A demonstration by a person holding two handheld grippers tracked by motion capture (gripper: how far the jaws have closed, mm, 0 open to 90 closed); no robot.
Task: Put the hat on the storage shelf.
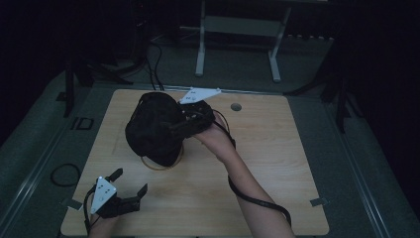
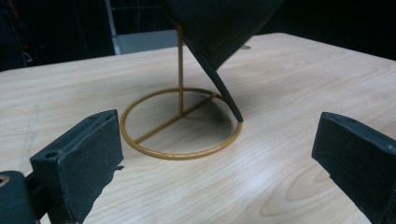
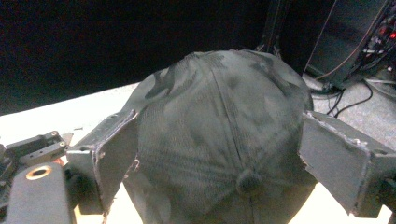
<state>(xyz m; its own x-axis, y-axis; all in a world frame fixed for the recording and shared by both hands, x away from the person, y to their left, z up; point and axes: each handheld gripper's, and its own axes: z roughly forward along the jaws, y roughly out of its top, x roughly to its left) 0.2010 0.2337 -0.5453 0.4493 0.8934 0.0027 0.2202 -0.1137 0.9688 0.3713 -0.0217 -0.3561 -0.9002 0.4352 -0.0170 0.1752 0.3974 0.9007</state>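
Note:
A dark camouflage cap (image 1: pixel 153 126) sits tilted on a gold wire stand (image 1: pixel 148 166) in the middle of the wooden table (image 1: pixel 277 163). My right gripper (image 1: pixel 179 123) reaches in from the right. Its jaws stand wide on either side of the cap's crown (image 3: pixel 219 130), with the top button facing the camera; I count it open (image 3: pixel 217 121). My left gripper (image 1: pixel 131 181) rests near the table's front left corner, open and empty. From there (image 2: pixel 217 126) I see the stand's ring base (image 2: pixel 182 156), its thin post and the cap's brim (image 2: pixel 219 28) hanging down to the ring.
A round cable hole (image 1: pixel 236 106) lies in the tabletop behind the right hand. Bits of tape (image 1: pixel 318 202) mark the front corners. A white desk frame (image 1: pixel 200 49) stands on the floor beyond the table, and a coiled cable (image 1: pixel 64 174) lies on the floor at left.

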